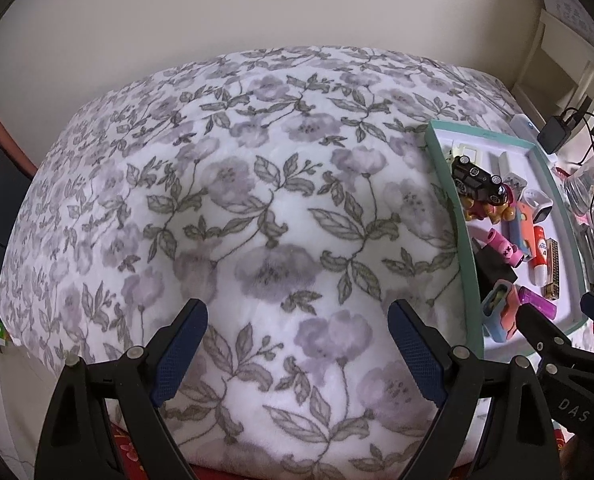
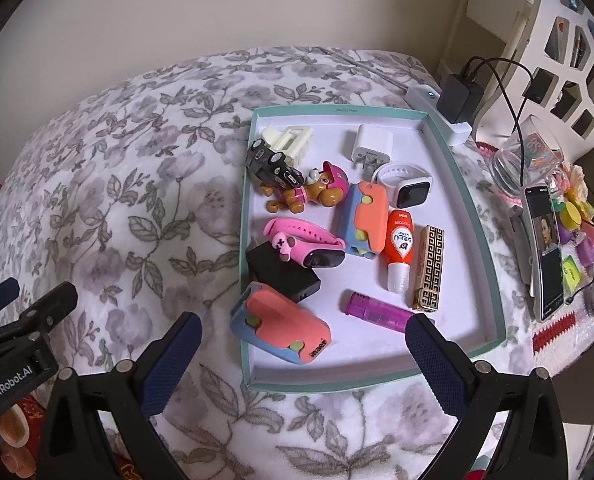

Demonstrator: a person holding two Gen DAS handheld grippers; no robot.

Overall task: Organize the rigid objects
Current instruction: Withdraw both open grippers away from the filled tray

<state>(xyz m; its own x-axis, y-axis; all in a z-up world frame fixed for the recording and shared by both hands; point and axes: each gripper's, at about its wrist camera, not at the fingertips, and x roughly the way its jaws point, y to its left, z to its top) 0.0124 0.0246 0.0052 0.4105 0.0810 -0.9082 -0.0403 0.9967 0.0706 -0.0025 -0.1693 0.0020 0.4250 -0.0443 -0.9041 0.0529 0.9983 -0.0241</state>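
Note:
A teal-rimmed white tray (image 2: 475, 216) lies on a floral blanket (image 2: 109, 200) and holds several small items: a black toy car (image 2: 271, 162), a brown toy dog (image 2: 317, 190), a pink watch (image 2: 305, 246), a black charger block (image 2: 283, 276), two orange-and-blue cases (image 2: 285, 330), an orange tube (image 2: 399, 248), a gold box (image 2: 429, 268), a purple lighter (image 2: 377, 310), a white plug (image 2: 371, 146) and a white smartwatch (image 2: 407, 186). My right gripper (image 2: 303, 346) is open and empty over the tray's near edge. My left gripper (image 1: 297, 354) is open and empty over bare blanket, with the tray (image 1: 463, 240) to its right.
A side table at the right holds a phone (image 2: 545, 248), a glass (image 2: 525, 156), colourful trinkets (image 2: 573, 216) and a power strip with a black adapter (image 2: 457, 98) and cables. A white shelf (image 2: 569, 52) stands behind it. A wall backs the bed.

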